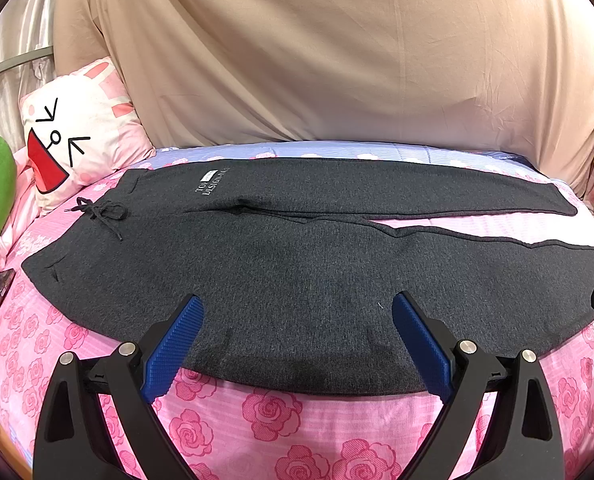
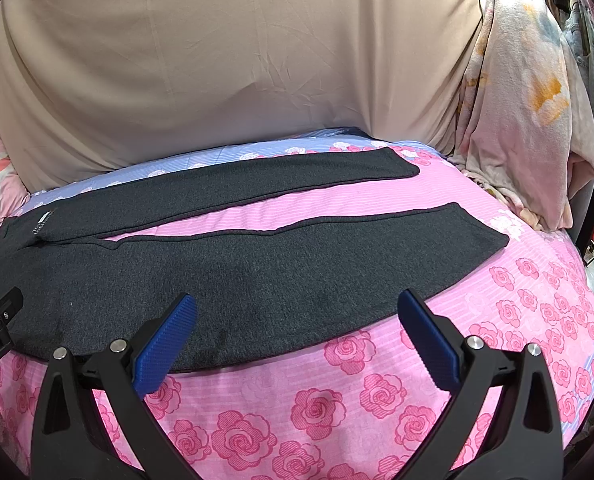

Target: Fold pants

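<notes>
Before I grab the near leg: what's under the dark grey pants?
The dark grey knit pants lie flat on a pink rose-print bedsheet, with a lilac strip at the far edge. Whatever lies directly beneath the fabric is covered.

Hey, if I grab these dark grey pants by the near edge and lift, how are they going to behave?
The pants will probably droop from the grip: they look like soft knit and lie flat, following the bedspread. The two legs are spread apart, so the far leg would likely drag behind. The fuzzy fabric probably won't slip between the ribbed blue pads.
</notes>
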Demonstrator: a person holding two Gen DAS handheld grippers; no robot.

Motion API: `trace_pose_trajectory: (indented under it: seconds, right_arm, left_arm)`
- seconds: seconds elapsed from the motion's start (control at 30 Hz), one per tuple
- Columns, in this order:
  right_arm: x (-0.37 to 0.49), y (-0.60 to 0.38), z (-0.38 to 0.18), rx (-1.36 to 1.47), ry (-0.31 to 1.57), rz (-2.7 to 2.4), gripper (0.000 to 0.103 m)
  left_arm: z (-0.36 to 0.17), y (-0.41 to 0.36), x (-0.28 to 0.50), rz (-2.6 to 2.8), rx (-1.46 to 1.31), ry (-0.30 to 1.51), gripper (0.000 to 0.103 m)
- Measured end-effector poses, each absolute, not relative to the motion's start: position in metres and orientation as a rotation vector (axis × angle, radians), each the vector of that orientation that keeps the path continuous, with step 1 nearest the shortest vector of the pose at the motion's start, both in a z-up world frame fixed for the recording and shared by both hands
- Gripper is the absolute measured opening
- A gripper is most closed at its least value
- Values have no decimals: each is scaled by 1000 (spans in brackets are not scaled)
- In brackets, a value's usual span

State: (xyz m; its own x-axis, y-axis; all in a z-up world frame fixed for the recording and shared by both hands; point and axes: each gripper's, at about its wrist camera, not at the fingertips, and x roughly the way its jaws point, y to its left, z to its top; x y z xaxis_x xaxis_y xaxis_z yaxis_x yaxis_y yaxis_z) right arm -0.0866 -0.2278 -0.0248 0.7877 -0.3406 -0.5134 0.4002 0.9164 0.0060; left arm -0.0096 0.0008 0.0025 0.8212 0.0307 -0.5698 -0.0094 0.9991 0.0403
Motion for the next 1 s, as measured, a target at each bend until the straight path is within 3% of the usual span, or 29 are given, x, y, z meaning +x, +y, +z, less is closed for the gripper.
trace_pose_trajectory:
  seconds: [0.7,1.0]
  right_arm:
    - [-87,-228,-25,118,531,-400,98]
    - [-60,-262,-32,214,672,-271,98]
  left_arm:
    - [2,0,-10,20,35,611,93]
    - [5,46,16,-111,-169,762,93]
